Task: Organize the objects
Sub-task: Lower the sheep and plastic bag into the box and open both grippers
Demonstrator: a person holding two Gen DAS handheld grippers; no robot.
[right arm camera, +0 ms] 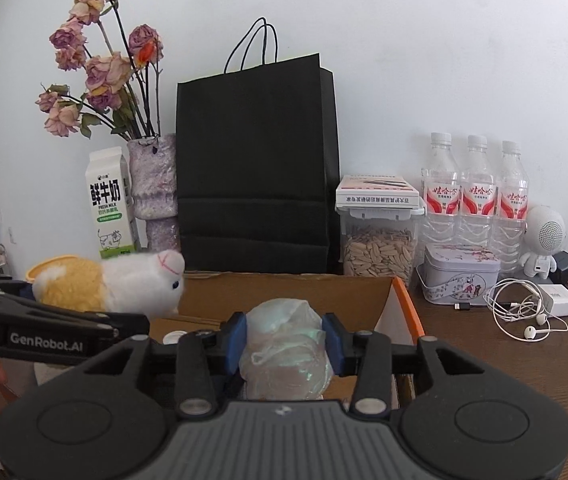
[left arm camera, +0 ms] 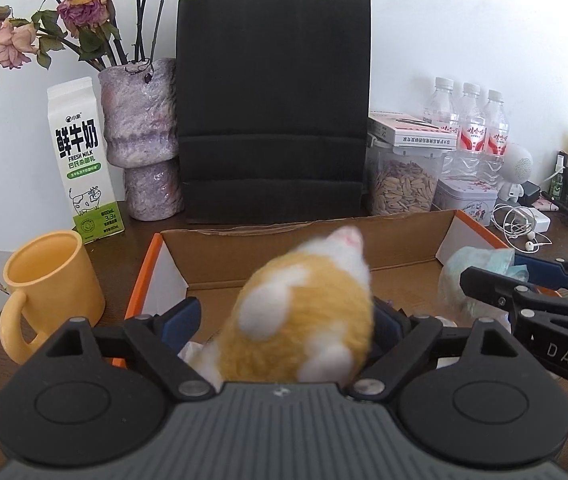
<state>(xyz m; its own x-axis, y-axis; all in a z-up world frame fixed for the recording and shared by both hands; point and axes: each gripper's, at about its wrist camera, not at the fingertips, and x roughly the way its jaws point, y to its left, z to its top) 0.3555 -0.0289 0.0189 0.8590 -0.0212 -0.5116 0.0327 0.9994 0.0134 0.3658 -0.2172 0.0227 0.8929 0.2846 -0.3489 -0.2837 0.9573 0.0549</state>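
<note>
Indoors, brown desk (right arm camera: 484, 364), white wall (right arm camera: 404, 60); left tool (left arm camera: 283, 318) released around plush (left arm camera: 308, 276); hold of right tool (right arm camera: 284, 344) unclear.

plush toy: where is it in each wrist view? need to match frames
Left wrist: plush toy bottom centre, seen from behind between the left gripper fingers, over the cardboard box.
Right wrist: plush toy at left edge, side-on, facing right.
Shared landmark: black paper bag behind the box.
</note>
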